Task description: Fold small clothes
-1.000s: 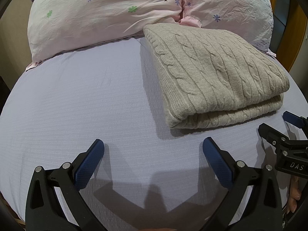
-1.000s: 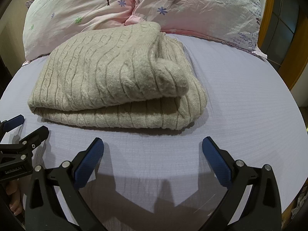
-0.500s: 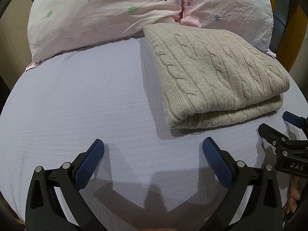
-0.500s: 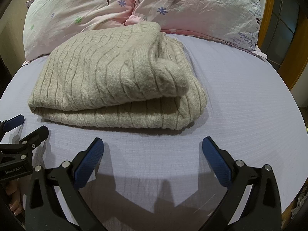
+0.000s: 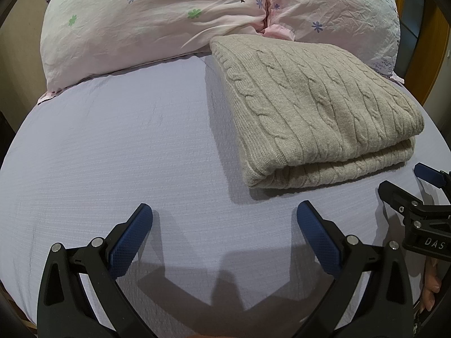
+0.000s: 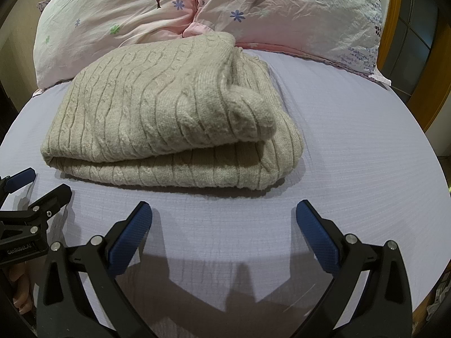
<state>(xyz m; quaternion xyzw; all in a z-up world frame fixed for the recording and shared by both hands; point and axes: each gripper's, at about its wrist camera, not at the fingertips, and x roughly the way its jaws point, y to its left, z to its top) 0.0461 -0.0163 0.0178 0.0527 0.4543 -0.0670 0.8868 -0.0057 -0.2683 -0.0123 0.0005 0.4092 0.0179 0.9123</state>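
Note:
A beige cable-knit sweater (image 5: 313, 107) lies folded in a thick rectangle on the lavender bed sheet (image 5: 126, 146), close to the pillows. In the right wrist view the sweater (image 6: 169, 118) sits straight ahead, its folded edge toward me. My left gripper (image 5: 224, 219) is open and empty, over bare sheet to the front left of the sweater. My right gripper (image 6: 224, 219) is open and empty, just in front of the sweater. Each gripper shows at the edge of the other's view: the right one (image 5: 417, 194), the left one (image 6: 31, 194).
Two pink floral pillows (image 5: 157, 17) (image 6: 296, 11) lie along the head of the bed behind the sweater. A wooden bed frame or door edge (image 6: 439, 56) stands at the right. The sheet curves down at the near edge.

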